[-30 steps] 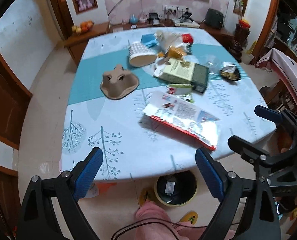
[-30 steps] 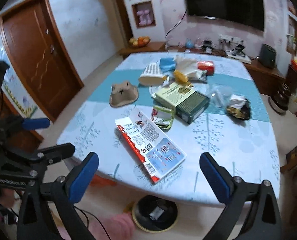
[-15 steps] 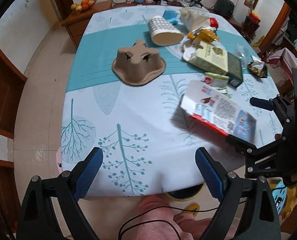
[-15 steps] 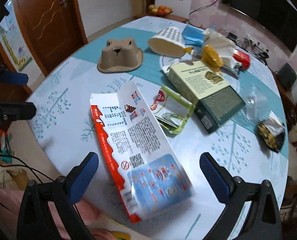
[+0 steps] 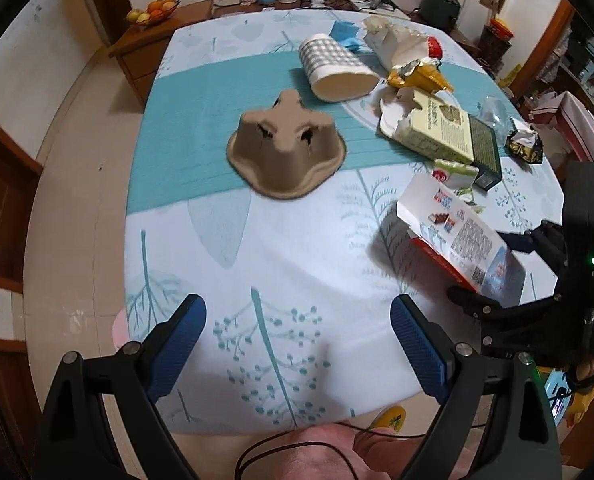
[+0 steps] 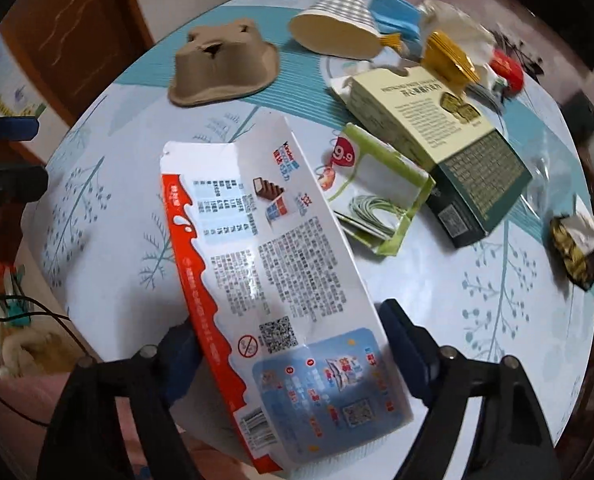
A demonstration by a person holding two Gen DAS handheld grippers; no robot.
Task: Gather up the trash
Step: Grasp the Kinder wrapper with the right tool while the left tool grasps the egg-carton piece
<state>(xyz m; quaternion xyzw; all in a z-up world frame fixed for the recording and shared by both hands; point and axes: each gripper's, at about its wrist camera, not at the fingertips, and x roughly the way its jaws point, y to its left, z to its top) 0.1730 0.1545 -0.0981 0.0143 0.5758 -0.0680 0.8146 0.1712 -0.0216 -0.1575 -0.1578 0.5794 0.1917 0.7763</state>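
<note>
A flattened white and red chocolate box [image 6: 281, 264] lies near the table's front edge; in the left wrist view the box [image 5: 457, 236] is at the right. My right gripper [image 6: 289, 344] straddles its near end. The jaws are closing, and the blue pads [image 6: 397, 336] lie against both long edges. The same right gripper [image 5: 485, 268] shows side-on beside the box. My left gripper [image 5: 297, 332] stands open over bare tablecloth, nothing between its fingers. A brown pulp cup carrier [image 5: 285, 152] sits upside down ahead of it.
Further back lie a checked paper cup [image 5: 337, 68] on its side, a green carton [image 6: 437, 132], a torn green wrapper [image 6: 377, 196], yellow and white wrappers [image 5: 417, 72] and a foil snack bag [image 6: 577, 248]. The table edge [image 5: 257, 420] is just below my left fingers.
Both grippers came forward and down over the table. The right one lowered onto the chocolate box's near end and its jaws narrowed against it. The left stayed open.
</note>
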